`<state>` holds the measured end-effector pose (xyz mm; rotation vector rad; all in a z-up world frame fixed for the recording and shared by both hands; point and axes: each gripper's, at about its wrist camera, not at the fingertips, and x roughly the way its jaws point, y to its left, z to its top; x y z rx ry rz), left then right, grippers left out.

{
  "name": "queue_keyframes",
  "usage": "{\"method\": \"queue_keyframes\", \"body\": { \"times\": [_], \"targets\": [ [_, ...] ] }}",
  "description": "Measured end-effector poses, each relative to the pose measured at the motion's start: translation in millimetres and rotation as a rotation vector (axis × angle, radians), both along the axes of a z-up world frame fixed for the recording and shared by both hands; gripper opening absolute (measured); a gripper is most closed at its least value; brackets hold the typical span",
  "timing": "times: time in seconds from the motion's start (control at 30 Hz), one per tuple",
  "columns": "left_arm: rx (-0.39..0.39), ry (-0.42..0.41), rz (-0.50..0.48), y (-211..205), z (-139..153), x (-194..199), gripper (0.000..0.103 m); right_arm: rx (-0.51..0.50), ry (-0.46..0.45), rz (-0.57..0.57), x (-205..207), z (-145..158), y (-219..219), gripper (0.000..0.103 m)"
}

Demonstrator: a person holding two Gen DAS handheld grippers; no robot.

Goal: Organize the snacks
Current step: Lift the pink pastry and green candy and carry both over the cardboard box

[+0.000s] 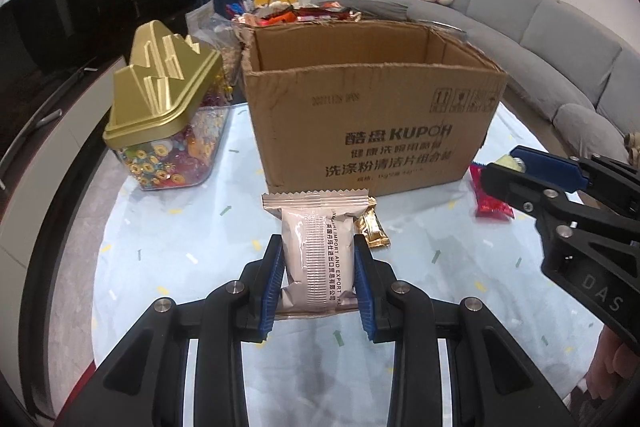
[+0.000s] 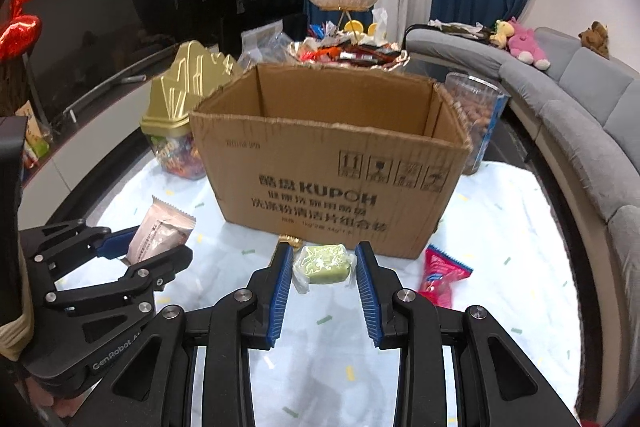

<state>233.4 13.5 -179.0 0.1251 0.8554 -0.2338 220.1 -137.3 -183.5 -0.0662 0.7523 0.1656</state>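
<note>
Both snacks sit in front of the open cardboard box (image 1: 372,123), off the surface (image 1: 168,227) and short of the box's near wall. The left hand-held gripper (image 1: 320,267) pinches a pale pink wrapped snack (image 1: 316,251) by its sides, upright, with the crimped top edge toward the box. The right hand-held gripper (image 2: 323,267) pinches a small green cake in clear film (image 2: 323,263), just below the box's printed front. The likeliest trouble is the near rim: either packet may catch on that rough cardboard edge if it travels forward too low. The film around the green cake looks loose and slippery, so it may slide out of the pads. A gold wrapped sweet (image 1: 374,229) and a red packet (image 2: 440,277) lie at the box's foot, and the gold-lidded candy jar (image 1: 160,115) stands left of it, near enough to be knocked.
</note>
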Motion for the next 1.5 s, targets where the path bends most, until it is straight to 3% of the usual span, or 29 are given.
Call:
{"method": "queue_keyframes", "body": {
  "times": [0.23, 0.7, 1.1, 1.5],
  "targets": [
    [-0.013, -0.017, 0.058, 1, 25, -4, 0.033, 0.000, -0.039, -0.011, -6, 23, -4, 0.033],
    [-0.013, -0.091, 0.048, -10, 76, 10, 0.033, 0.000, -0.114, -0.047, -5, 69, -13, 0.034],
    [-0.006, -0.152, 0.025, -23, 113, 42, 0.033, 0.001, -0.171, -0.083, 19, 109, -21, 0.034],
    [-0.003, -0.160, 0.025, -34, 131, 77, 0.033, -0.001, -0.199, -0.103, 53, 132, -27, 0.034]
  ]
}}
